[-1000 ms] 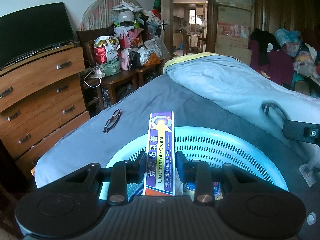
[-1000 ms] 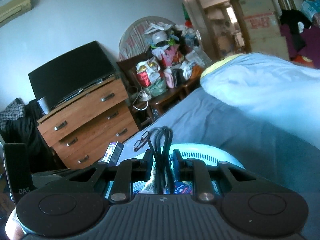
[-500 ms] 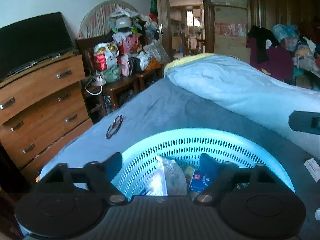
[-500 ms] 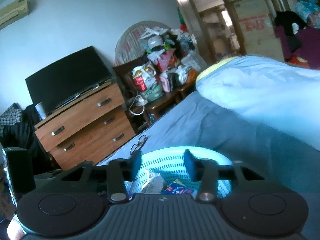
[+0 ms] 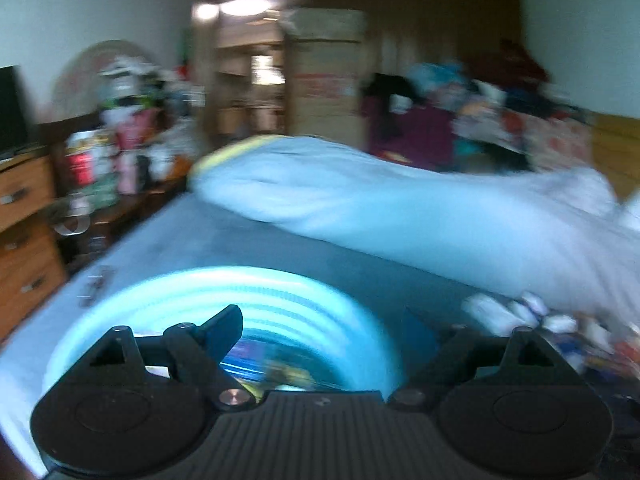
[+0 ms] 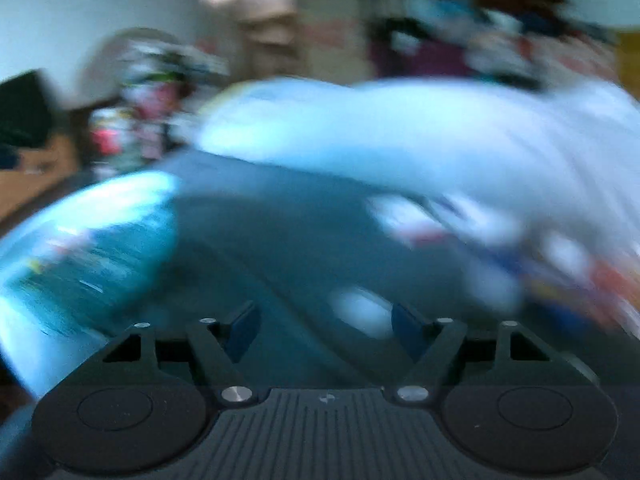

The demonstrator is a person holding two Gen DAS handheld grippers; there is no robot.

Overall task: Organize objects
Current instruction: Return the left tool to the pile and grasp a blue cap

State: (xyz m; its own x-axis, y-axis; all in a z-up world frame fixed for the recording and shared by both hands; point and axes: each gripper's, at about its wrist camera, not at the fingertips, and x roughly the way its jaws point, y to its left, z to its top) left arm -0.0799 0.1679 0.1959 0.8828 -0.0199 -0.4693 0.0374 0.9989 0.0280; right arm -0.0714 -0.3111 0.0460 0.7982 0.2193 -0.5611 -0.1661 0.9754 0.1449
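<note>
Both views are smeared by motion. A round light-blue perforated basket (image 5: 224, 292) sits on the grey bed sheet, with several packets lying inside it. My left gripper (image 5: 324, 328) hangs over the basket's right rim, jaws wide open and empty. In the right wrist view the same basket (image 6: 92, 236) is off to the left. My right gripper (image 6: 326, 326) is low over the bare sheet, its jaws opening with nothing between them. A blurred white object (image 6: 360, 312) lies just beyond its fingertips. Several small loose items (image 5: 532, 320) lie on the sheet to the right.
A rolled light-blue quilt (image 5: 380, 204) runs across the bed behind the basket. A wooden dresser (image 5: 24, 216) and a cluttered side table (image 5: 116, 160) stand at the left. Glasses (image 5: 96, 284) lie on the sheet left of the basket. Clothes are piled at the far right.
The left gripper let go of the cream box and the right let go of the black cable, both over the basket. Both grippers opened and swung right; the right one also dropped lower.
</note>
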